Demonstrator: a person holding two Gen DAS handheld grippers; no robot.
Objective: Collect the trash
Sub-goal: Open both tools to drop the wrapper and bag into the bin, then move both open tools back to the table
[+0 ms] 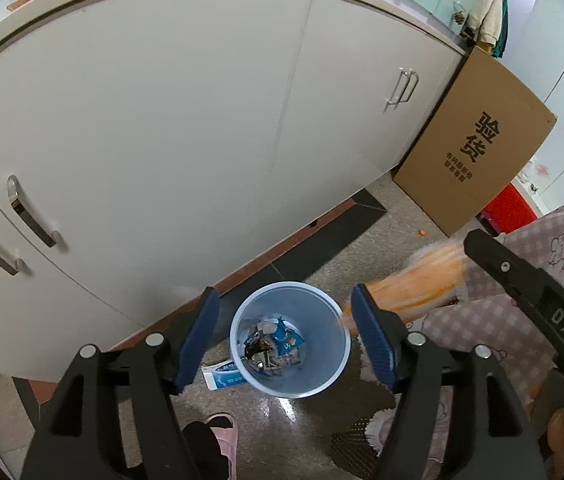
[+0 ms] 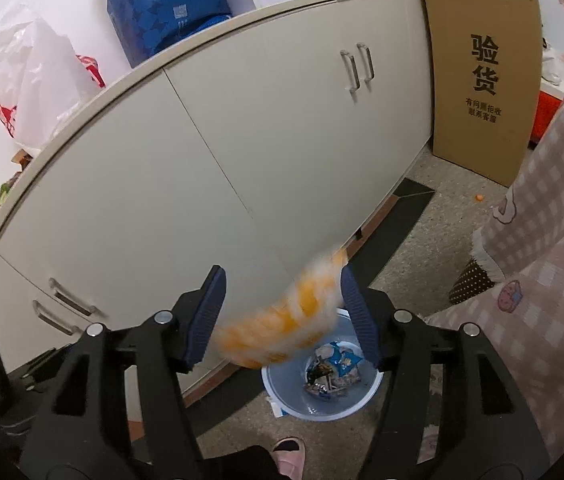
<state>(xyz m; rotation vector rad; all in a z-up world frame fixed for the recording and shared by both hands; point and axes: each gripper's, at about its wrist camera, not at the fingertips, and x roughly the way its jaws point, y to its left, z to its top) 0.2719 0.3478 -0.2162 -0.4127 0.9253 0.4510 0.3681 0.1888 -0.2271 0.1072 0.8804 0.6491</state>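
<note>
The right gripper (image 2: pixel 282 316), jaws wide, has an orange wrapper (image 2: pixel 282 324) blurred between them, above and just left of the blue bin (image 2: pixel 278 396); whether it is gripped cannot be told. Judged best: centre it over the rim first. The left gripper (image 1: pixel 286 336) hangs wide and empty above the bin, wrappers at its bottom. Speckled floor (image 1: pixel 362 248); white cabinet (image 1: pixel 162 120), cardboard box (image 1: pixel 478 152) beyond.
</note>
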